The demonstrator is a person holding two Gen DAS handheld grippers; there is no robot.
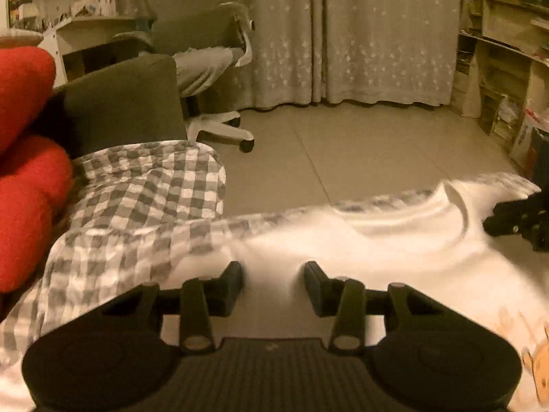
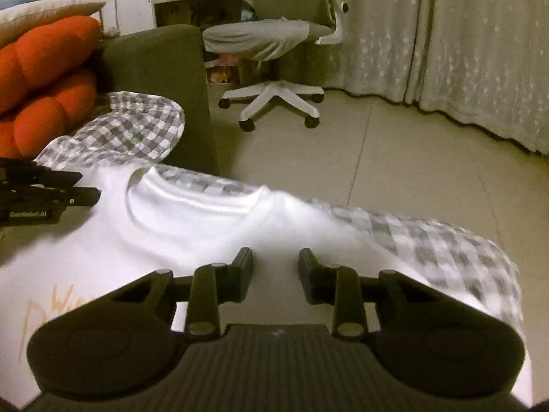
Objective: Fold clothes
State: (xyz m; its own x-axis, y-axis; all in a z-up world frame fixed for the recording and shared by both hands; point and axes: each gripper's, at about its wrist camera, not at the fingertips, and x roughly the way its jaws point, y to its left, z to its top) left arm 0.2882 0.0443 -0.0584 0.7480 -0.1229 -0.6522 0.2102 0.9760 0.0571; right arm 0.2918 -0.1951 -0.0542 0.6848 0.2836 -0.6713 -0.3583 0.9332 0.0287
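Currently the red cushion point(image 1: 24, 158) bounds the left edge. White T-shirt point(image 2: 192, 226) lies flat on the checkered cover point(image 1: 144, 185). Left gripper point(image 1: 272, 274) and right gripper point(image 2: 275, 262) hover above it, fingers released, gripping nothing. Tiled floor point(image 2: 394, 158) lies beyond the right edge.

I see my left matte black two-finger gripper point(image 1: 273, 283) with blocky square pads, silver pivot pins and a ribbed housing behind them. My right matte black gripper point(image 2: 275, 276) matches it; pale lettering marks the left one's side.
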